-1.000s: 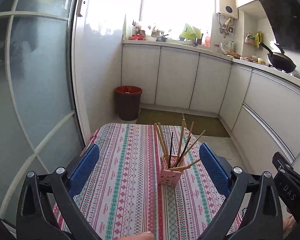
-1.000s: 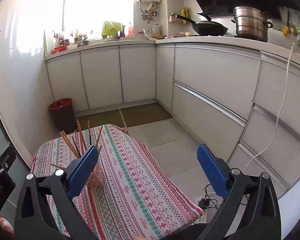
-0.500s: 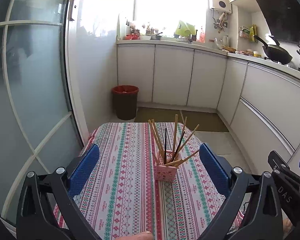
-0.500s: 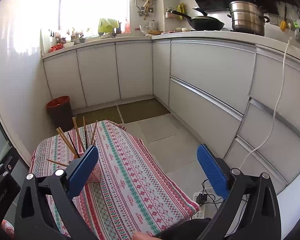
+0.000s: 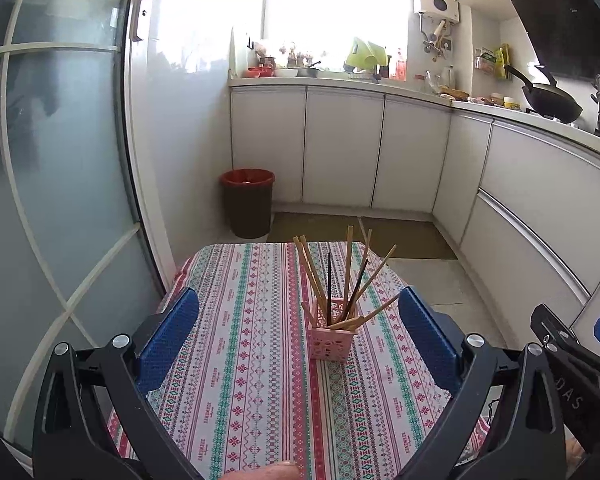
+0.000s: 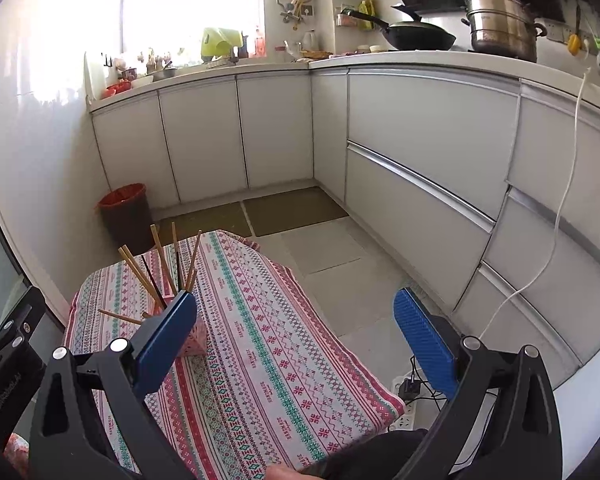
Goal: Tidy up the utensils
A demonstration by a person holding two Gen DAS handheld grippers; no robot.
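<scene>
A small pink holder (image 5: 331, 340) stands on the patterned tablecloth (image 5: 240, 360) and holds several chopsticks (image 5: 346, 276), wooden and dark, fanned upward. One wooden chopstick leans low to the right. My left gripper (image 5: 298, 332) is open and empty, above the table's near side, with the holder between and beyond its blue pads (image 5: 168, 336). My right gripper (image 6: 300, 336) is open and empty, to the right of the holder (image 6: 196, 340), whose front its left pad (image 6: 166, 342) hides. The chopsticks (image 6: 160, 272) stick up above that pad.
A red-rimmed bin (image 5: 247, 202) stands on the floor beyond the table. White cabinets (image 6: 420, 152) run along the back and right. A wok (image 6: 414, 36) and steel pot (image 6: 502, 26) sit on the counter. A power strip (image 6: 406, 420) and cable lie on the floor right of the table.
Both views have shifted slightly back and up, so the holder sits a little lower and nearer centre. Both grippers stay open and empty.
</scene>
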